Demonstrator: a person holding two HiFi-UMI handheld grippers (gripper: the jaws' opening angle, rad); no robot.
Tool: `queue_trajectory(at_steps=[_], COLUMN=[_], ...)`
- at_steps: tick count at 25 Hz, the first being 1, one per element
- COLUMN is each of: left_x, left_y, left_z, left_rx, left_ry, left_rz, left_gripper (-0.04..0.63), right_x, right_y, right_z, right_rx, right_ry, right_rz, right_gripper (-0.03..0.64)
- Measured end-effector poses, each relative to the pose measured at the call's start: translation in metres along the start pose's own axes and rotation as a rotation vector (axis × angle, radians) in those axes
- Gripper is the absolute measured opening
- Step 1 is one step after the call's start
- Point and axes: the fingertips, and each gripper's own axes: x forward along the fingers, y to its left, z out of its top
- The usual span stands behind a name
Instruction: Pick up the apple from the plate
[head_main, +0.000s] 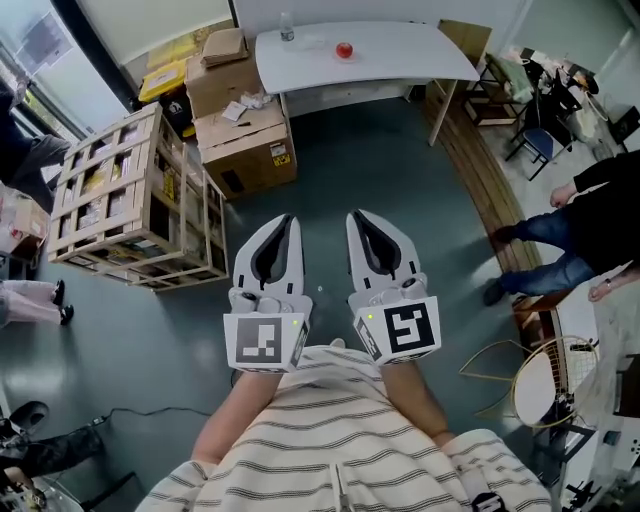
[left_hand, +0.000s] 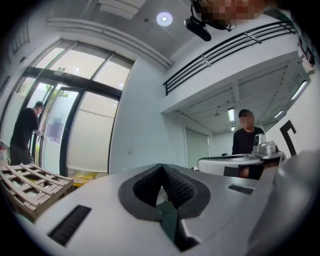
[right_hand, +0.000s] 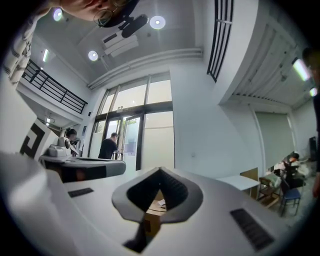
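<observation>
Apple (head_main: 344, 49) location? That is the inspector's first item.

Me: Near the middle of the white table (head_main: 420, 62), right of a small bottle (head_main: 288, 28) that stands by the table's far left corner. It is too small in the head view to confirm a plate under it. It is well apart from both my claws, with open floor between.

Inspector: Handling assessment?

Me: Judged, not tested: firm, round and fairly light. The smooth skin is likely to slip under a shallow pinch and to bruise under a hard one. I would take it across its widest girth with the pads on opposite sides, clear of the stem end.

Inspector: Surroundings, from the left?

Me: A wooden crate (head_main: 130, 200) stands on the floor, then stacked cardboard boxes (head_main: 245, 140) against the table's left end. A person stands at the right edge of the head view.

Inspector: Pose and claw state?

Me: I hold both claws close to my chest, side by side and level, pointing toward the table. The left gripper (head_main: 284, 224) has its jaws pressed together with nothing between them. The right gripper (head_main: 358, 218) is likewise closed and empty. Either one must spread before it can take the fruit.
</observation>
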Motion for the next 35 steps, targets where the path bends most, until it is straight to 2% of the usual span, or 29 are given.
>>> queue_trajectory(at_steps=[8,16,22,26,35], left_x=[0.027,0.087,0.181,0.262,0.429], left_y=[-0.027,-0.021,0.009,0.042,0.114], left_z=[-0.014,-0.041,-0.054,-0.053,-0.049], left_rx=[0.023,0.015,0.0,-0.023,-0.007], left_ry=[0.007,0.031,0.013,0.012,0.012], left_rz=[0.009,-0.011,-0.048,-0.079,-0.133], left_gripper=[0.005,0.005,0.005,0.005,0.005], right_x=[-0.002,0.042,0.122,0.198,0.365], right_y=[-0.045,-0.086,-0.132,-0.167,-0.243], right_z=[-0.014,-0.039,-0.052,-0.049,-0.052], right_rx=[0.029,0.035,0.012,0.004,0.022], right_ry=[0.012,0.038,0.054,0.055,0.05], right_rz=[0.001,-0.023,-0.052,-0.081,-0.139], right_gripper=[0.003,0.003,0.003,0.003,0.003])
